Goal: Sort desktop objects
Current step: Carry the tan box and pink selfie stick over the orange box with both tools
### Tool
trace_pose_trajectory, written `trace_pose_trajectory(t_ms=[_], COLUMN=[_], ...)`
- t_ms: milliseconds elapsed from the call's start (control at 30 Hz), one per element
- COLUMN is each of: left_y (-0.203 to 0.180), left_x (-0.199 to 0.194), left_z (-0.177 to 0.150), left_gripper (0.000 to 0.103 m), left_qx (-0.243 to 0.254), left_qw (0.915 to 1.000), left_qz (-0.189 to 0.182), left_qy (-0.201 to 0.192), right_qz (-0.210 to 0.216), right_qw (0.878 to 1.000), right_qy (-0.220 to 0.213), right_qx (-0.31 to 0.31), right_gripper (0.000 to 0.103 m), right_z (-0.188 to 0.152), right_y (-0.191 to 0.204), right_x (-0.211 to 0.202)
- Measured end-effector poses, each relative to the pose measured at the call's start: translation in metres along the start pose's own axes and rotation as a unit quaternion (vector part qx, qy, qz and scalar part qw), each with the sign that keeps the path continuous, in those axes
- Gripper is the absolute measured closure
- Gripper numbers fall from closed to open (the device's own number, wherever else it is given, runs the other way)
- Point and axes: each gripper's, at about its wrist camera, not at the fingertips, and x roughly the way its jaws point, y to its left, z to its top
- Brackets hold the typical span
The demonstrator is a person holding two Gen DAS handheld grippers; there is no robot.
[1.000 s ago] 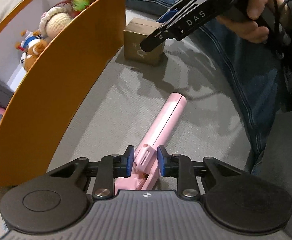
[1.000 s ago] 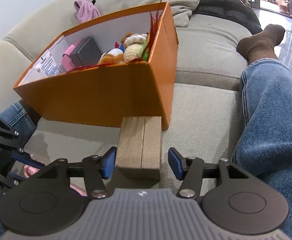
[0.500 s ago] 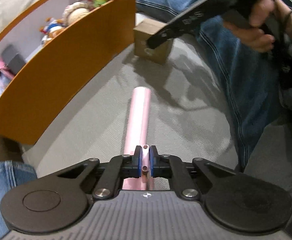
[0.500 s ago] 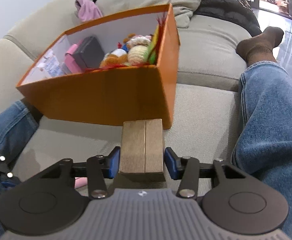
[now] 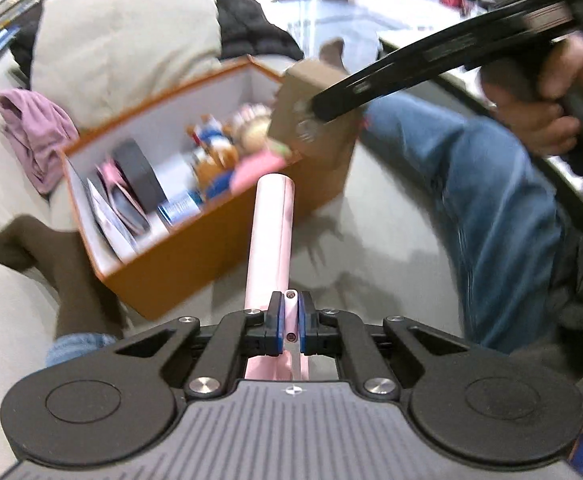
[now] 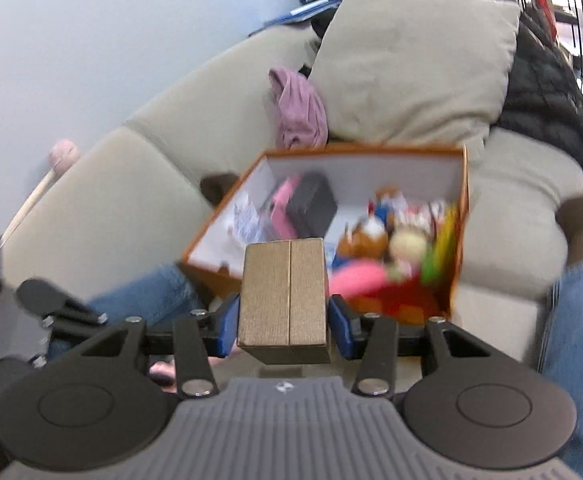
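My left gripper (image 5: 290, 327) is shut on a long pink selfie stick (image 5: 270, 236) and holds it lifted, pointing at the orange box (image 5: 195, 256). My right gripper (image 6: 283, 326) is shut on a small brown box (image 6: 283, 300) and holds it in the air in front of the orange box (image 6: 461, 216). In the left wrist view the brown box (image 5: 311, 116) hangs over the orange box's right end, gripped by the right gripper (image 5: 319, 108). The orange box holds plush toys (image 6: 395, 240), a dark case (image 6: 311, 210) and pink items.
The orange box sits on a beige sofa (image 6: 111, 200) with a cushion (image 6: 411, 64) and a pink cloth (image 6: 299, 108) behind it. Jeans-clad legs (image 5: 491, 208) lie to the right, and a foot in a brown sock (image 5: 51, 256) to the left.
Both grippers have lifted their objects off the sofa. The brown box has risen toward the orange box's opening. The selfie stick has risen and now points at the box.
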Motion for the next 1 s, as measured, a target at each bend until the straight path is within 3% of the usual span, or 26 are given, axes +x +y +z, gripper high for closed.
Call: trace_pose_trajectory(t_ms=[167,433,667,900,1000], left_y=[0.023,0.068,0.092,0.098,0.099], left_x=[-0.021,-0.009,0.003,0.026,0.032], left_z=[0.033,0.074,0.079,0.084,0.085], left_gripper=[0.096,0.096,0.096,0.096,0.095], left_qx=[0.022,0.038,0.035,0.055,0.064], left_qw=[0.9991,0.9953,0.995,0.9934,0.993], left_qz=[0.023,0.089,0.093,0.096,0.092], left_qy=[-0.027,-0.005,0.011,0.032,0.038], right_qz=[-0.035,-0.05,-0.07,-0.07,-0.051], right_qw=[0.999,0.995,0.99,0.985,0.982], right_qy=[0.019,0.074,0.095,0.12,0.124], right_qx=[-0.007,0.037,0.079,0.106,0.135], right_gripper=[0.054,0.054,0.054,0.054,0.053], right_z=[0.047,0.094,0.102,0.094,0.091], right_y=[0.0,-0.019,-0.037,-0.045,-0.056], right_x=[0.051,0.148,0.214,0.242,0.241])
